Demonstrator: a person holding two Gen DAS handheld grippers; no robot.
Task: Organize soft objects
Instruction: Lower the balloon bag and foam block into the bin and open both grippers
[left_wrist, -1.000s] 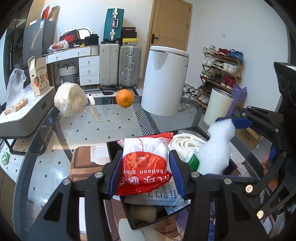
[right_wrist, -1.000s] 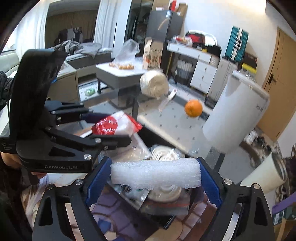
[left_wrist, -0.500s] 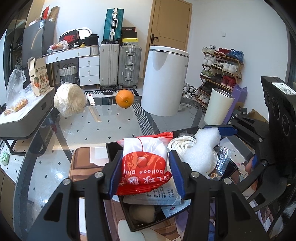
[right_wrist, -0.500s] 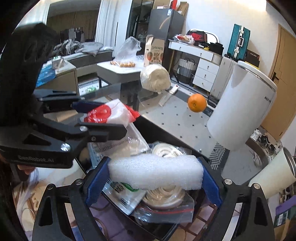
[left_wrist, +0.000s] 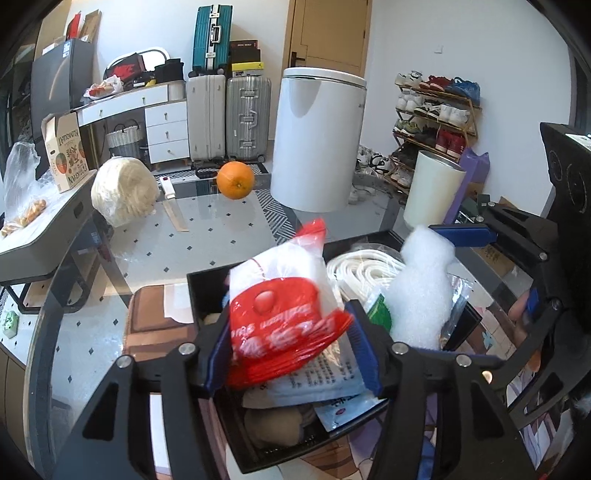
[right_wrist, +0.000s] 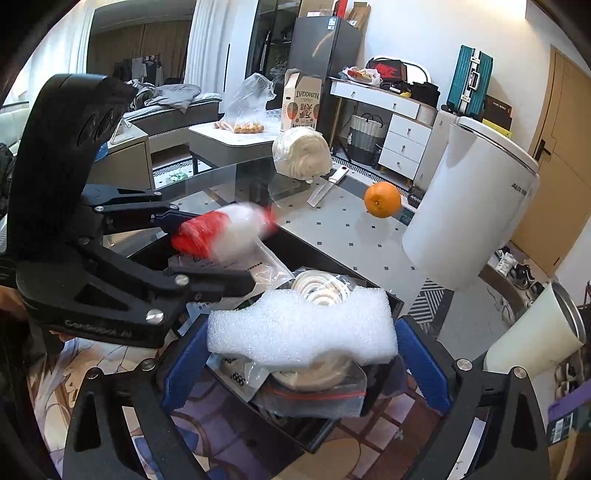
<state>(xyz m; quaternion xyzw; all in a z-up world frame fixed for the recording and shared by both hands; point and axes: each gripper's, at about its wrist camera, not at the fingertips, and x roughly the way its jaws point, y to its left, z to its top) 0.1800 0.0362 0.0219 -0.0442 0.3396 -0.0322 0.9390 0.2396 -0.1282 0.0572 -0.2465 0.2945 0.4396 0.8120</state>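
A black bin (left_wrist: 207, 280) sits on the glass table and holds a white rope coil (left_wrist: 365, 269) and several packets. My left gripper (left_wrist: 290, 343) hovers over the bin's near side with its jaws opening. The red and white balloon-glue bag (left_wrist: 280, 314) is between them, tilted and blurred, no longer pinched. My right gripper (right_wrist: 299, 354) is over the bin with its jaws opening. The white foam piece (right_wrist: 303, 332) spans the gap between them and rests on the bagged rope coil (right_wrist: 321, 286). The foam (left_wrist: 424, 288) stands beside the bag.
On the glass tabletop beyond the bin lie an orange (left_wrist: 235, 180), a white round bundle (left_wrist: 123, 190) and a knife (left_wrist: 173, 206). A tall white bin (left_wrist: 317, 140) stands behind the table. A brown pad (left_wrist: 155, 325) lies left of the black bin.
The left jaws have widened and the red and white bag has tipped over, blurred. The foam has come down onto the rope coil and spread wider as the right jaws widened.
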